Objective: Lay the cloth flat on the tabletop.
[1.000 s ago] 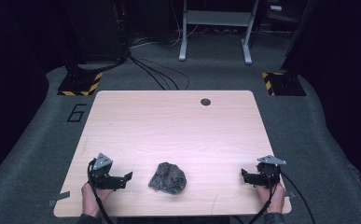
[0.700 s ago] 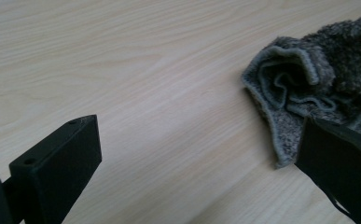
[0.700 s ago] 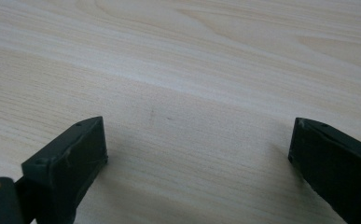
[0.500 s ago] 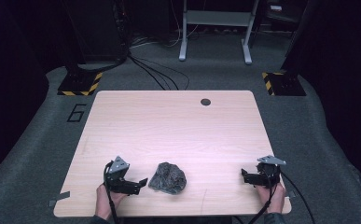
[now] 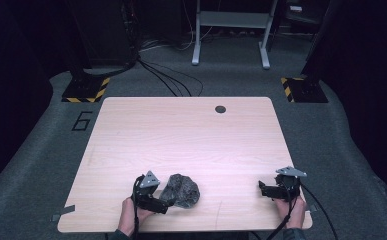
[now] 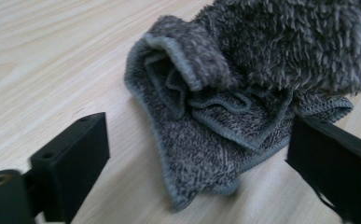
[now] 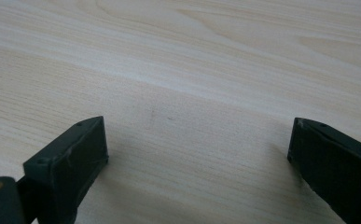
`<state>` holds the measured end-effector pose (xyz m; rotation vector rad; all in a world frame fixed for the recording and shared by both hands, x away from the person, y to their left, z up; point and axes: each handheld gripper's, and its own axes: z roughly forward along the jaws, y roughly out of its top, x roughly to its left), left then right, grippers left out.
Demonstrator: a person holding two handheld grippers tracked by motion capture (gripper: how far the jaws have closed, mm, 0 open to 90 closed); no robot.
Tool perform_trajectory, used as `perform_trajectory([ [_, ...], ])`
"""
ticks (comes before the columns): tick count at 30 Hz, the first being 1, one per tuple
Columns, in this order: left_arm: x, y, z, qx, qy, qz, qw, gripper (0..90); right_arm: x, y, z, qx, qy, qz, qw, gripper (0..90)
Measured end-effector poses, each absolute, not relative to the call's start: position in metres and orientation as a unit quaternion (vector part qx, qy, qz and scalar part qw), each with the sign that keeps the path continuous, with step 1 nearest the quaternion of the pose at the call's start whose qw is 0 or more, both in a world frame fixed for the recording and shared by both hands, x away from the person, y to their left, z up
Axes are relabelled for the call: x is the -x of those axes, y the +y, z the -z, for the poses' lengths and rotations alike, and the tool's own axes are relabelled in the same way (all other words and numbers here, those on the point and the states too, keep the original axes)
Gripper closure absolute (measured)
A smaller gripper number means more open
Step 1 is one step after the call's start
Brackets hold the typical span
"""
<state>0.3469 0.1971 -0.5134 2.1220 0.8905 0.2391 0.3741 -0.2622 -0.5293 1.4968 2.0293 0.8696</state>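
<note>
A crumpled grey cloth (image 5: 181, 190) lies on the wooden bench (image 5: 191, 140) near its front edge, left of centre. The left gripper (image 5: 157, 200) sits at the cloth's left side with its jaws spread wide; in the left gripper view a folded corner of the cloth (image 6: 225, 121) lies between them, not clamped. The right gripper (image 5: 268, 189) rests well apart near the front right corner, jaws wide apart over bare wood, holding nothing.
</note>
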Motion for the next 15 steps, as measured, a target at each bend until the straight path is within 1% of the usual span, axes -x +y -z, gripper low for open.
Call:
perform_trajectory([
  [1, -0.347, 0.196, 0.514, -0.841, 0.352, -0.094, 0.400, 10.8, -0.374, -0.262, 0.529, -0.545, 0.740, -0.317, 0.235, 4.5],
  [2, -0.347, 0.196, 0.514, -0.841, 0.352, -0.094, 0.400, 15.5, -0.374, -0.262, 0.529, -0.545, 0.740, -0.317, 0.235, 4.5],
  [3, -0.347, 0.193, 0.515, -0.843, 0.350, -0.096, 0.397, 15.5, -0.374, -0.262, 0.529, -0.546, 0.739, -0.317, 0.235, 4.5],
  [4, -0.347, 0.191, 0.515, -0.845, 0.350, -0.096, 0.394, 18.6, -0.374, -0.262, 0.529, -0.546, 0.739, -0.317, 0.234, 4.5],
  [5, -0.348, 0.189, 0.516, -0.850, 0.343, -0.099, 0.387, 25.3, -0.374, -0.262, 0.529, -0.546, 0.739, -0.317, 0.235, 4.5],
  [6, -0.347, 0.187, 0.516, -0.850, 0.344, -0.100, 0.385, 27.4, -0.374, -0.262, 0.529, -0.546, 0.739, -0.317, 0.235, 4.5],
  [9, -0.347, 0.183, 0.517, -0.856, 0.339, -0.109, 0.374, 37.6, -0.374, -0.262, 0.529, -0.545, 0.740, -0.317, 0.235, 4.5],
  [14, -0.346, 0.182, 0.518, -0.856, 0.341, -0.116, 0.370, 57.6, -0.374, -0.262, 0.529, -0.545, 0.740, -0.317, 0.235, 4.5],
  [15, -0.346, 0.181, 0.518, -0.856, 0.340, -0.118, 0.370, 57.6, -0.374, -0.262, 0.529, -0.546, 0.739, -0.317, 0.235, 4.5],
])
